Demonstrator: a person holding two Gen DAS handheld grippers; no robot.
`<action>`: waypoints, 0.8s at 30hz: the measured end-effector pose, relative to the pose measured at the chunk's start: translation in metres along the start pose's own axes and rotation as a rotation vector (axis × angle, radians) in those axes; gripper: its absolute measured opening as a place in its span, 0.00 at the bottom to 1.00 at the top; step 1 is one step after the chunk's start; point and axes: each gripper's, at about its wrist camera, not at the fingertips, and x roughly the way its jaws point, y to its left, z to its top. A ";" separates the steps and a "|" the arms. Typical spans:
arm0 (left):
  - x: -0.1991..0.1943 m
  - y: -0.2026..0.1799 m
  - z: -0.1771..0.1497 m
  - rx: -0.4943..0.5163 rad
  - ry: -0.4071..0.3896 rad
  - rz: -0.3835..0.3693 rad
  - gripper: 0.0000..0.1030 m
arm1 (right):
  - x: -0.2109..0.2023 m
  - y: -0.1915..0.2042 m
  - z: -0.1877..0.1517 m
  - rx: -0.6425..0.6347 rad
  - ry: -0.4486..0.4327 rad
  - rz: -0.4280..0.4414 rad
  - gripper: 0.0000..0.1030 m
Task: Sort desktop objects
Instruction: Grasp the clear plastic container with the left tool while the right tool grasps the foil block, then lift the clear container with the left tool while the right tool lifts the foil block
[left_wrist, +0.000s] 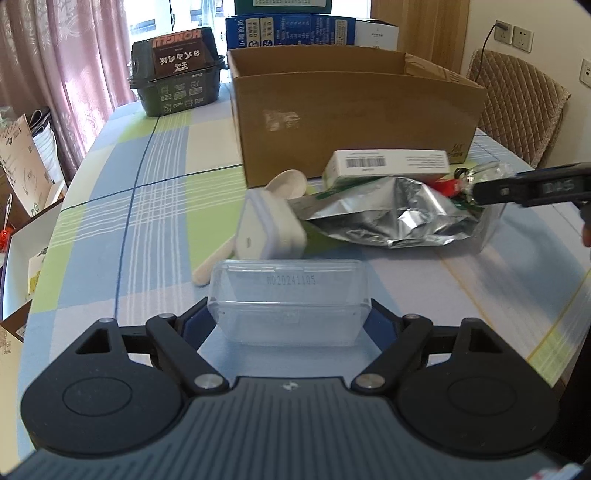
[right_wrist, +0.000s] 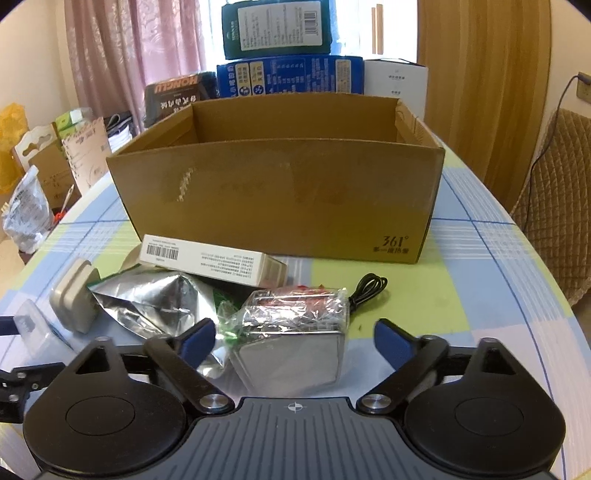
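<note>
1. Cardboard box: stands open on the checked tablecloth, beyond the clutter.
2. Foil bag: lies between the box and both grippers.
3. Right gripper: fingers spread, flanking a foil-wrapped packet without touching it; only this view shows the black cable.
4. Left gripper: pinches a clear plastic case; only this view shows the spoon.

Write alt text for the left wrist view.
The left gripper grips a clear plastic box above a plaid tablecloth. Beyond lie a white square container, foil pouch and open cardboard box.
</note>
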 end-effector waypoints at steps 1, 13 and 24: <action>-0.001 -0.002 0.001 -0.006 -0.002 -0.002 0.80 | 0.001 0.000 -0.001 -0.004 0.000 -0.001 0.79; -0.008 -0.019 0.010 -0.016 -0.016 -0.001 0.80 | 0.005 -0.010 -0.001 0.023 -0.006 0.014 0.60; -0.015 -0.042 0.020 0.039 -0.029 0.014 0.79 | -0.022 -0.031 -0.005 0.058 -0.013 -0.011 0.57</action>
